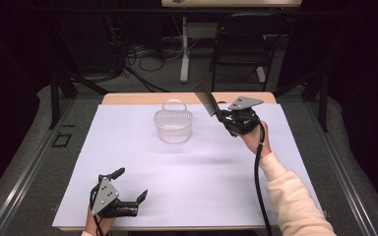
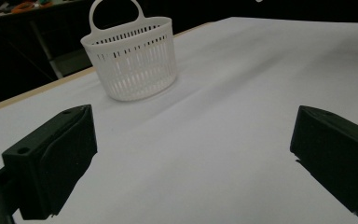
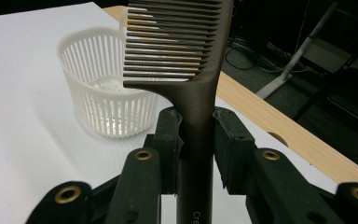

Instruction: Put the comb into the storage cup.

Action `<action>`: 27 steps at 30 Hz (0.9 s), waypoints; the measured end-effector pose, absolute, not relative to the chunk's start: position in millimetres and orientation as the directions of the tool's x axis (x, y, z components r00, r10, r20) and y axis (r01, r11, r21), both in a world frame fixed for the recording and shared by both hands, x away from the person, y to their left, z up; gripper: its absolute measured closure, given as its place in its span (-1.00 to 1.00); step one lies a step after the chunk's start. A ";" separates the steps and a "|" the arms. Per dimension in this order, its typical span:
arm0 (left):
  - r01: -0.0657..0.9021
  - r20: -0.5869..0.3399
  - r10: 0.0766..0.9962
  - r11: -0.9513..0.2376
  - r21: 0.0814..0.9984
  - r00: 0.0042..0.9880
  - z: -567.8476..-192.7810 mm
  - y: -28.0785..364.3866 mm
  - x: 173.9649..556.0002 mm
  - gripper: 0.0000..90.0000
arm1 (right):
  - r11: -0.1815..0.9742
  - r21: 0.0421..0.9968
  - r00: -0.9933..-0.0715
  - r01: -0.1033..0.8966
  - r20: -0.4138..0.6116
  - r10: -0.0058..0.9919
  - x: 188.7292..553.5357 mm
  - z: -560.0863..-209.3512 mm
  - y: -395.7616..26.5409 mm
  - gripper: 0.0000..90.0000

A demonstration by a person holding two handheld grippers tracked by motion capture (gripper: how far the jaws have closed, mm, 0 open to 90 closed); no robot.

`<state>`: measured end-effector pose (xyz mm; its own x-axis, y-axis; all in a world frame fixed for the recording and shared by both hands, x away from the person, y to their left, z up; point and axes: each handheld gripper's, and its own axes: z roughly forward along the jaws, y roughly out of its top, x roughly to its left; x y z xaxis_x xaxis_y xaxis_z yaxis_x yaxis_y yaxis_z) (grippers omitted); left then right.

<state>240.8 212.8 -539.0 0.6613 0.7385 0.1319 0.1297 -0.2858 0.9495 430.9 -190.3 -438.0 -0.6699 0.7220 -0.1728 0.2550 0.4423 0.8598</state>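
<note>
Nearest you, at the lower left of the high view, your left gripper (image 1: 130, 185) rests low on the white surface (image 1: 202, 172) with its jaws spread wide and nothing between them; in the left gripper view they frame bare sheet, with the basket (image 2: 131, 58) well apart toward the upper left.

Farther out, right of centre in the high view, your right gripper (image 1: 221, 116) has its jaws clamped on the handle of the dark comb (image 1: 206, 100). In the right gripper view the comb (image 3: 186, 42) rises straight up between the two pads, which pinch the narrow handle just below where the teeth begin; the teeth point to the frame's left and the tail of the handle runs down out of the bottom edge.

Beyond it, at the centre of the high view, the white slotted basket (image 1: 173, 127) stands upright, just to the left of the comb's tip, and the comb hangs above the surface beside it rather than over the opening.

The grip is on a thin, smooth handle, so the comb could pivot or slide if you swing it fast. The basket looks light: catch its rim or its upright loop handle with the teeth on the way in and you will probably shove or tip it. Letting go before the comb is over the opening would drop it onto the sheet.
</note>
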 end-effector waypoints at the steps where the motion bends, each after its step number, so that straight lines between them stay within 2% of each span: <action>1: 0.130 0.132 0.738 -0.286 0.949 0.661 -539.0 212.8 240.8 -0.99 | 0.442 0.860 -0.670 0.255 -0.173 0.722 430.9 -438.0 -190.3 0.61; 27: 0.130 0.134 0.740 -0.289 0.949 0.659 -538.9 212.9 240.8 -0.99 | 0.417 0.881 -0.677 0.222 -0.168 0.717 438.6 -430.6 -176.8 0.61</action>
